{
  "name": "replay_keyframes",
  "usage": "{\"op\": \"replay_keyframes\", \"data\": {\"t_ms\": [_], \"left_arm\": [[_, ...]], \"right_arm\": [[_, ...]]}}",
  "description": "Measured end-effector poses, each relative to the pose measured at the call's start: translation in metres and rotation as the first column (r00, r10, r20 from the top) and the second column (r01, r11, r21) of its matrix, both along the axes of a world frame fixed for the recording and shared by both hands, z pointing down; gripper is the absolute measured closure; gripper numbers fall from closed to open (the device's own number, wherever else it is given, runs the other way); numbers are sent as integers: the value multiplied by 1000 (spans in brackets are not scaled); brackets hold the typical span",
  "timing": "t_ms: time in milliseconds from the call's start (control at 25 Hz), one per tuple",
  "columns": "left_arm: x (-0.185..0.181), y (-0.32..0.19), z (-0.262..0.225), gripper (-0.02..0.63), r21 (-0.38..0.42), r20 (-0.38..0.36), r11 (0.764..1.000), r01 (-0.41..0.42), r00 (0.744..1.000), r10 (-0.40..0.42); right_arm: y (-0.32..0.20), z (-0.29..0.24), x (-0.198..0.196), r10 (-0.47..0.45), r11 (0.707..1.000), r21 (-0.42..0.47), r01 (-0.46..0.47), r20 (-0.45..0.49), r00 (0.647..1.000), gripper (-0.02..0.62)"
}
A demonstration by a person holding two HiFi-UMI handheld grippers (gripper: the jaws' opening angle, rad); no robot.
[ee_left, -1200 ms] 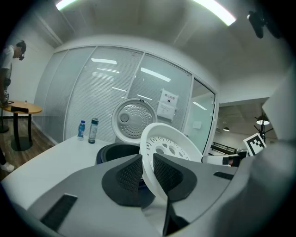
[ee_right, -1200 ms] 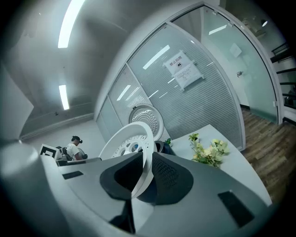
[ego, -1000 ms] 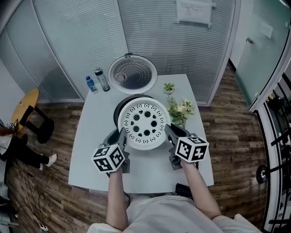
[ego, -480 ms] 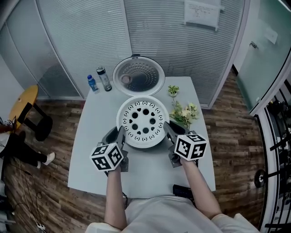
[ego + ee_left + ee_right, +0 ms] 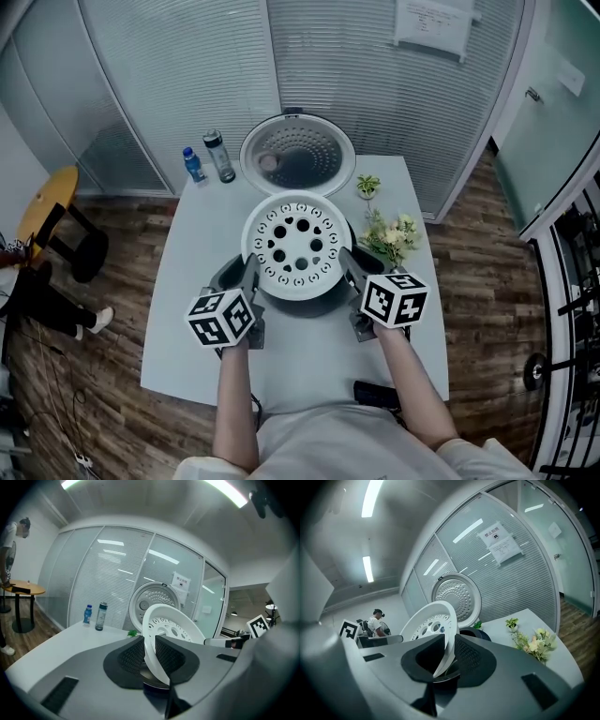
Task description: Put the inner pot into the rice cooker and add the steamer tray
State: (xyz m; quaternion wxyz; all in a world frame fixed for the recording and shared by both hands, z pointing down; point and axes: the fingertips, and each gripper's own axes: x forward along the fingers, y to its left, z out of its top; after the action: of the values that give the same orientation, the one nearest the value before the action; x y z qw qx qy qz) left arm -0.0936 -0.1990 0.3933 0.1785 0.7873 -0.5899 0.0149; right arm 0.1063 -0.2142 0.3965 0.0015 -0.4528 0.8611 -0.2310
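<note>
Left gripper [image 5: 250, 274], right gripper [image 5: 349, 267] each pinch steamer tray [image 5: 296, 246] rim over rice cooker [image 5: 305, 306]; uneven lowering risks tilted seating.

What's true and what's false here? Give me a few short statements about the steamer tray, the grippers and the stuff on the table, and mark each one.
1. The left gripper and the right gripper each clamp the rim of the steamer tray. True.
2. The lid of the rice cooker is shut. False: it stands open behind the tray.
3. Two bottles stand at the far left corner of the table. True.
4. The flowers lie to the left of the cooker. False: they lie to its right.
5. The steamer tray has a solid bottom. False: its bottom is full of round holes.
</note>
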Motion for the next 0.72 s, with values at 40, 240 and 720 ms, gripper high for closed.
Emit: {"op": "replay_keyframes", "data": {"t_ms": [40, 240, 720], "left_arm": [[0, -2, 1, 531, -2, 1, 1000, -2, 1000, 2], [-1, -9, 4, 531, -9, 1, 1000, -16, 1000, 16], [-3, -32, 25, 531, -45, 22, 998, -49, 999, 50]], "right_arm": [[-2, 2, 0, 0, 1000, -1, 0, -4, 1000, 520], [-7, 8, -2, 2, 1000, -8, -2, -30, 1000, 520], [-26, 29, -6, 14, 1000, -24, -17, -121, 993, 520]]}}
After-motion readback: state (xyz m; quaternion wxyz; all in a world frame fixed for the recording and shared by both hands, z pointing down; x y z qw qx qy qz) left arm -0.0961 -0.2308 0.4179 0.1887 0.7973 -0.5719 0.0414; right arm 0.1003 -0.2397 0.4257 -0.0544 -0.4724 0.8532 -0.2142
